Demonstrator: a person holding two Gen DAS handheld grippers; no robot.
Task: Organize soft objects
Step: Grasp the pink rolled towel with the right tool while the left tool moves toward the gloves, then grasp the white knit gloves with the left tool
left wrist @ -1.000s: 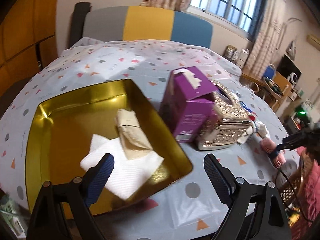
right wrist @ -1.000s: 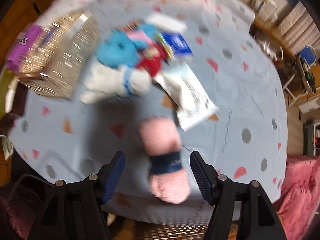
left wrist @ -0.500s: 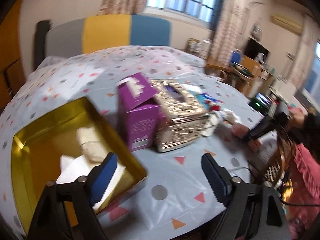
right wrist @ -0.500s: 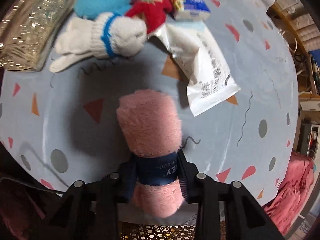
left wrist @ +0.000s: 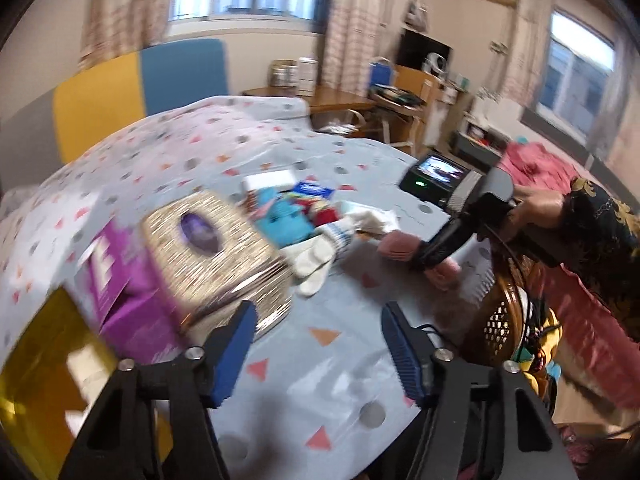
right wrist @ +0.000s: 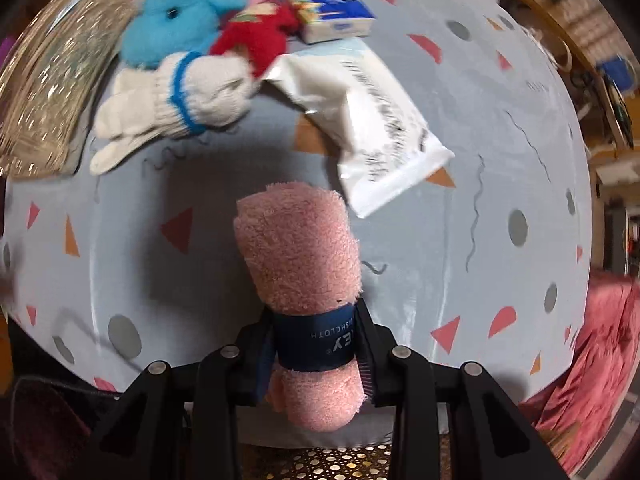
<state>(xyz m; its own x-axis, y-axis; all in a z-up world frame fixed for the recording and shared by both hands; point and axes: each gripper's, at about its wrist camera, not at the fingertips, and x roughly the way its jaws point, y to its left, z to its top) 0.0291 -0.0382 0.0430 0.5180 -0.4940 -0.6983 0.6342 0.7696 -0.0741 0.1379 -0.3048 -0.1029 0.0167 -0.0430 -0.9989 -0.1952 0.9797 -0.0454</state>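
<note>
Across the confetti-print tabletop (right wrist: 500, 128), sorting of the soft things is under way. Gold tray (left wrist: 44, 364) sits at eight o'clock in the left wrist view, beside a purple tissue box (left wrist: 128, 280) and a glittery tissue case (left wrist: 216, 248). At eleven o'clock in the right wrist view lie a white knit glove (right wrist: 176, 96), a blue plush rabbit (right wrist: 172, 20) and a red plush scrap (right wrist: 256, 40). Right tongs (right wrist: 316, 354) point straight down, pads pinched on the navy band of the rolled pink washcloth (right wrist: 300, 264), which lies near the table's front edge. Left tongs (left wrist: 320, 344), their jaws just narrowing, stand part open and empty. Lifting straight up should keep the roll from unwinding; presumably it belongs in the tray, well clear of both boxes.
</note>
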